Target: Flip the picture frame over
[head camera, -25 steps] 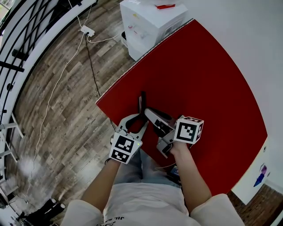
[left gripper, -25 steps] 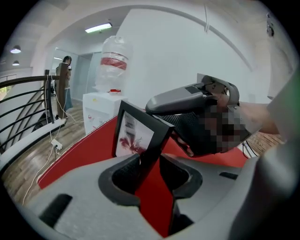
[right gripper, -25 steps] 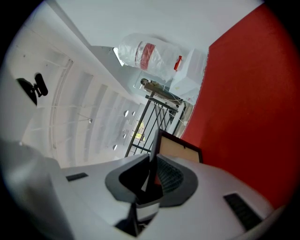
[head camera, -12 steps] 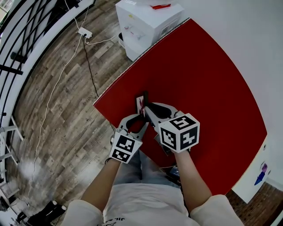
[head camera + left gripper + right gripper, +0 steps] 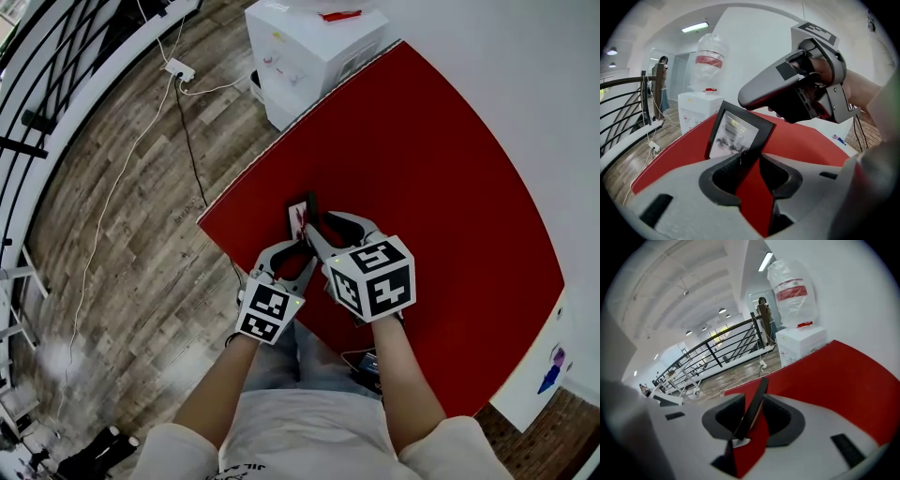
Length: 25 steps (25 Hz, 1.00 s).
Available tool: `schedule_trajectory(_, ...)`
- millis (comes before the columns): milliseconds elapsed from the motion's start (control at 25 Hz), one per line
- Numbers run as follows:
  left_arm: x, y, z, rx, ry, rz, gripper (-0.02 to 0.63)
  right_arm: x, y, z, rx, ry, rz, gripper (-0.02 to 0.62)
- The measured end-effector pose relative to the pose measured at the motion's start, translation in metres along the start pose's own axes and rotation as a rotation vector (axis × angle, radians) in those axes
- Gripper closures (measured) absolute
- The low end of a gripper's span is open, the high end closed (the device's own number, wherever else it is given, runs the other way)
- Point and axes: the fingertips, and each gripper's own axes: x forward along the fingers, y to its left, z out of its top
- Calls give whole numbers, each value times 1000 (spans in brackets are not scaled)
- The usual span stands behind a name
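Observation:
A small black picture frame (image 5: 300,215) stands on edge near the near-left edge of the red table (image 5: 441,169), its picture side showing. My left gripper (image 5: 300,251) is shut on the frame's lower corner (image 5: 736,133), pads pinching the black rim. My right gripper (image 5: 325,230) has just been opening. The frame (image 5: 754,404) still stands edge-on between its jaws, and red table shows between it and the right pad. One right finger (image 5: 759,91) hangs above the frame in the left gripper view.
A white water dispenser (image 5: 309,47) with a bottle on top (image 5: 792,287) stands off the table's far-left corner. A black railing (image 5: 56,84) and a power strip with cables (image 5: 178,67) are on the wooden floor to the left. A person (image 5: 765,315) stands far off.
My right gripper has rolled, so its marker cube now faces up, and its jaws have widened. The frame has turned from edge-on to showing its picture. The left gripper has stayed put.

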Motion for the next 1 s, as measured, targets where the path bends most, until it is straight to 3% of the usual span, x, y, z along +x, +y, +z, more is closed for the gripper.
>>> schedule_trajectory(520, 10, -4, 3, 22, 3, -24, 484, 7, -19, -11, -94, 85, -92, 497)
schedule_trajectory(640, 9, -6, 5, -24, -13, -46, 485, 7, -28, -13, -52, 83, -106, 515)
schedule_trajectory(720, 6, -4, 7, -107, -38, -49, 485, 8, -37, -15, -36, 84, -126, 520)
schedule_trajectory(800, 3, 9, 4, -216, -49, -16, 485, 8, -48, -19, -15, 83, -148, 523)
schedule_trajectory(880, 3, 30, -5, -292, -8, 59, 487, 9, -61, -24, 12, 81, -174, 525)
schedule_trajectory(1000, 9, 61, -18, -288, 86, 196, 559, 10, -78, -33, 40, 84, -215, 543)
